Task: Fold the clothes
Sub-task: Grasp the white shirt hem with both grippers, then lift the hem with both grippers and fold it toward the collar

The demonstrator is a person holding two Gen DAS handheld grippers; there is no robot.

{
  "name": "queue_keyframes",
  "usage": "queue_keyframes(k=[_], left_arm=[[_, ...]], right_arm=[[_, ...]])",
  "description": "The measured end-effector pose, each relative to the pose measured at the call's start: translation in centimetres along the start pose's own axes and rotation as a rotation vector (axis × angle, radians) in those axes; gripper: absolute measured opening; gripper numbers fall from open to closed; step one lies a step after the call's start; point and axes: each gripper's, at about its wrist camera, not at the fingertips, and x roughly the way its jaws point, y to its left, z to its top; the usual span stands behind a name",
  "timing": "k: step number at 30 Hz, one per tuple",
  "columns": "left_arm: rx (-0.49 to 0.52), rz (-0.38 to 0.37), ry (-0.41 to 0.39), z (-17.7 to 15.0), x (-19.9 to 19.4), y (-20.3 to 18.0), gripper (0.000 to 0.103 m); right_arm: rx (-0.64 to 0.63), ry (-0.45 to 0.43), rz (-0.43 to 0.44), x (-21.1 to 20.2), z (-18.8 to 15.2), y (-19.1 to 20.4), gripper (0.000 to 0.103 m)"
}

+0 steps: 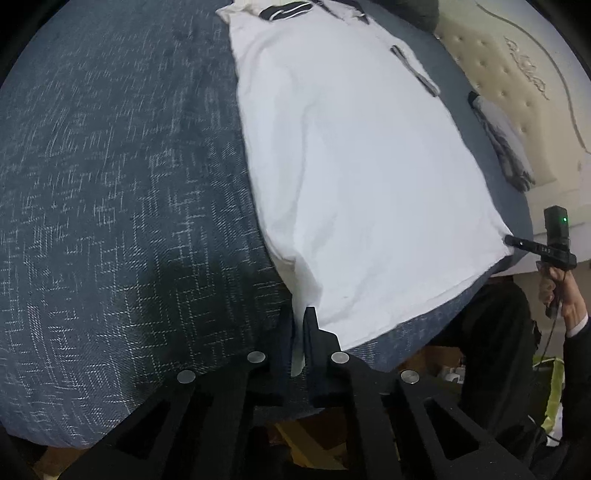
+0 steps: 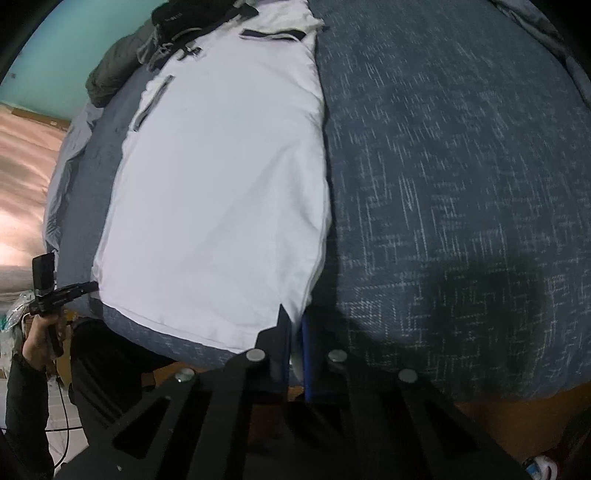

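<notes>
So there's a white polo shirt (image 1: 354,177) laid flat on a bed with a dark blue cover (image 1: 110,184) that has a pale crosshatch pattern. It's already folded in lengthwise, so it's a long narrow strip running away from the person, with the dark-trimmed collar (image 1: 284,13) at the far end and the hem at the near edge of the bed.

Starting on the left: the left gripper (image 1: 298,332) is pinched tight on the left hem corner. Its jaws are basically closed, with a thin bit of white fabric squeezed between them. From the right wrist view you can also see it from outside, held in the person's left hand (image 2: 37,343), with its tip touching that same corner.

Moving right across the hem, the right gripper (image 2: 293,332) has the other hem corner the same way: jaws clamped nearly together, white cloth caught between the black finger and the blue pad. In the left wrist view its tip sits at that corner, held by the right hand (image 1: 569,306) in a dark sleeve.

Off past the right side of the shirt there's a small folded grey garment (image 1: 502,144) lying near the cream tufted headboard (image 1: 517,74). A pile of dark clothes (image 2: 184,26) sits beyond the collar.
</notes>
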Motion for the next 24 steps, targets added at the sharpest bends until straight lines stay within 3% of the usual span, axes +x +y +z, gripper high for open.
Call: queue_keyframes(k=[11,24], left_arm=[[0.025,-0.068,-0.130,1.8,-5.9,-2.5,0.004],[0.107,-0.063,-0.227,1.9,-11.9,-4.6,0.003]], right_arm=[[-0.051,-0.146,0.076,-5.8,1.9,1.9,0.003],[-0.158,-0.254,0.097,-11.7,3.3,5.0,0.003]])
